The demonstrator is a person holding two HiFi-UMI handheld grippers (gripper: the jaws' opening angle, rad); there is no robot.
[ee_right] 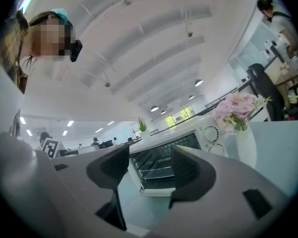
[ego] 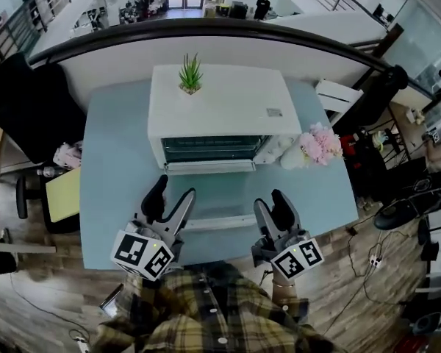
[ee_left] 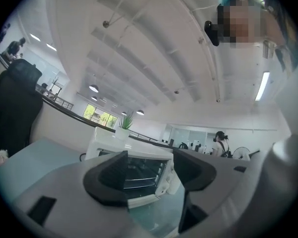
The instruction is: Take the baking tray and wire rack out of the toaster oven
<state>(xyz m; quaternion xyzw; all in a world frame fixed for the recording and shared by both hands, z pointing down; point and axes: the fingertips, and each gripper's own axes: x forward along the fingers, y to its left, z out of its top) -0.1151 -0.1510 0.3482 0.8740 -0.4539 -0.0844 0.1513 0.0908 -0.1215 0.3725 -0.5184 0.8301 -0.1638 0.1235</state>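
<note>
A person in a plaid shirt stands at the near edge of the tabletop, holding the left tool and the right tool level, both with jaws spread wide and nothing between them. The toaster oven sits at the far edge with its door dropped open toward the tools. The baking tray and wire rack are not out yet. The dark shelves inside the cavity are presumably them, though which is which cannot be told. Done well, the step likely means reaching in level over the door, pinching one shelf's front rim with both tools and drawing it straight out without tilting, clear of the pink flowers toward the right edge
</note>
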